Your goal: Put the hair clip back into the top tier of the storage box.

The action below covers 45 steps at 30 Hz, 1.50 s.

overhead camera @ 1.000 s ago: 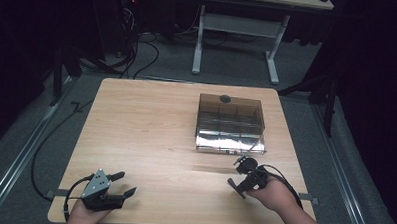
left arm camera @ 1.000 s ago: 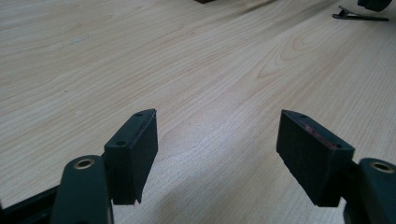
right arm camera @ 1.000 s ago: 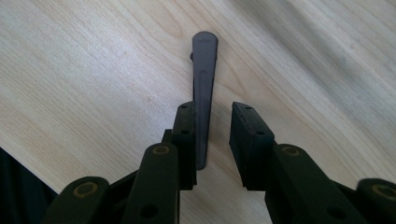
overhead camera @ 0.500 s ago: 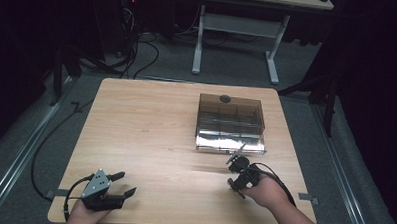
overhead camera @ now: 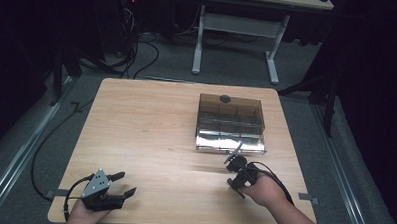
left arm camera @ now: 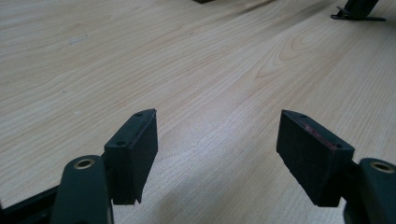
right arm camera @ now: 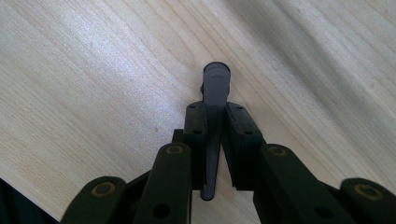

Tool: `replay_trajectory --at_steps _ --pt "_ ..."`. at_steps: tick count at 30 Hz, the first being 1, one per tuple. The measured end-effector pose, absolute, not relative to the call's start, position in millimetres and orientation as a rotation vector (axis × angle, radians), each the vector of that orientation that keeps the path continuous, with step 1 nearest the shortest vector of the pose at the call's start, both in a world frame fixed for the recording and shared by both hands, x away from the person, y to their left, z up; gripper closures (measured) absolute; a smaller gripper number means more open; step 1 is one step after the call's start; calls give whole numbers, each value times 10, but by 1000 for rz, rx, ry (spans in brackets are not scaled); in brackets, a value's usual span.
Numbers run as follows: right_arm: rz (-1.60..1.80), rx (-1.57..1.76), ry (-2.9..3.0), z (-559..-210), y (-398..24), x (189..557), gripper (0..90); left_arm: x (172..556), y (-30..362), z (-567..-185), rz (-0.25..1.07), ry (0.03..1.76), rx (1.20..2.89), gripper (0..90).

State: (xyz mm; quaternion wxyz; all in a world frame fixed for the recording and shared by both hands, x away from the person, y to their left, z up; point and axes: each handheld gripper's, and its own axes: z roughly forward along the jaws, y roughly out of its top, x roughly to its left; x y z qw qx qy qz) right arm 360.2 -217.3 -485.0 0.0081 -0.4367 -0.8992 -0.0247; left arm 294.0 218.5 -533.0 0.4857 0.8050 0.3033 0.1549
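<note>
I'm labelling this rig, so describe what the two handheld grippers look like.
Both are black. The left gripper carries a grey three-cornered plate on top and has flat rectangular pads. The right gripper has rounded linkage arms with brass-coloured pivots. A black cable trails from each. Forearms are bare.

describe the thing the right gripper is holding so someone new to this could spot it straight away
Start at the smoky see-through box on the far right part of the wooden table. Just in front of it, the right gripper has its jaws closed, having just been closing, on a thin dark flat strip. It is the one small loose piece, with a rounded tip poking past the pads.
</note>
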Motion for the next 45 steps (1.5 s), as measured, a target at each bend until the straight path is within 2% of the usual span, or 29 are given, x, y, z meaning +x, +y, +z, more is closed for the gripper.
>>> replay_trajectory --at_steps 13,45 --pt "-106 -1330 -2820 -4859 -2186 3634 810 2940 2186 -5329 379 738 1959 297" --pt "-126 -1335 -2849 -4338 -2296 3757 810 2939 2186 -5329 380 736 1961 298"
